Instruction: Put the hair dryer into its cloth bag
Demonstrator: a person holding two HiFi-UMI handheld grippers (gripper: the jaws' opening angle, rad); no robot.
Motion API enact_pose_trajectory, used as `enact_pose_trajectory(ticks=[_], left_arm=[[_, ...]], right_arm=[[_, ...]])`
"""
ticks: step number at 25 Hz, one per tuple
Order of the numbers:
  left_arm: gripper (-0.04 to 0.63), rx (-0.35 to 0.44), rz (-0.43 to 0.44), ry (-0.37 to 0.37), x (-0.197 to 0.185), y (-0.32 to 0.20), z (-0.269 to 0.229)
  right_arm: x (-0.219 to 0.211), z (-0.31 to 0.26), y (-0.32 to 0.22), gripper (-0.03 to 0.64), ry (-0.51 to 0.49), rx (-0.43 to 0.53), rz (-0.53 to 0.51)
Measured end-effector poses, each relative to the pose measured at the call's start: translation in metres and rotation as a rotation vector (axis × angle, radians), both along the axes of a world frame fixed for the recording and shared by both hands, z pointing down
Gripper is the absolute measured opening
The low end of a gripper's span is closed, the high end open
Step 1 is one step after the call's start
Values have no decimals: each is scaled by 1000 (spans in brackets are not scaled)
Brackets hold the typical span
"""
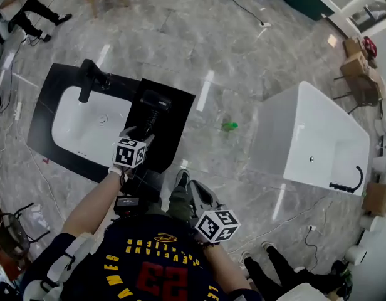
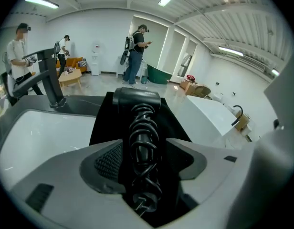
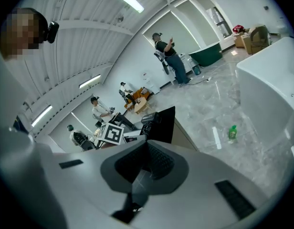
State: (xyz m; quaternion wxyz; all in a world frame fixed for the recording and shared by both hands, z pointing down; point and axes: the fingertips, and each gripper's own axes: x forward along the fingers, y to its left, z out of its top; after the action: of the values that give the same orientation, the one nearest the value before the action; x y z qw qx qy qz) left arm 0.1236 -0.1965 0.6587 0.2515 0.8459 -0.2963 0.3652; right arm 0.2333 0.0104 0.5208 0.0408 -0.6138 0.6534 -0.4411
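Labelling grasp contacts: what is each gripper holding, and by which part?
The left gripper grips the hair dryer by its cord-wrapped handle. The right gripper has its jaws together with nothing between them.
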Motion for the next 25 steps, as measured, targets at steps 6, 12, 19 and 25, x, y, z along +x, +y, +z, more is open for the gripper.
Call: enact_pose_trajectory(ticks=[6,12,19,25], left_arm=[[261,16,34,-140,9,-1,28],[250,13,66,-184,16,2,38],[227,17,152,-164,5,4,25],[227,103,237,-34,-23,38,-17]], right_arm=[[8,3,20,8,-3,-13,113],[6,4,29,8,24,-33,137],[-9,-11,18,8,73,-33,69],[-12,-11,8,8,143,-41,-25]])
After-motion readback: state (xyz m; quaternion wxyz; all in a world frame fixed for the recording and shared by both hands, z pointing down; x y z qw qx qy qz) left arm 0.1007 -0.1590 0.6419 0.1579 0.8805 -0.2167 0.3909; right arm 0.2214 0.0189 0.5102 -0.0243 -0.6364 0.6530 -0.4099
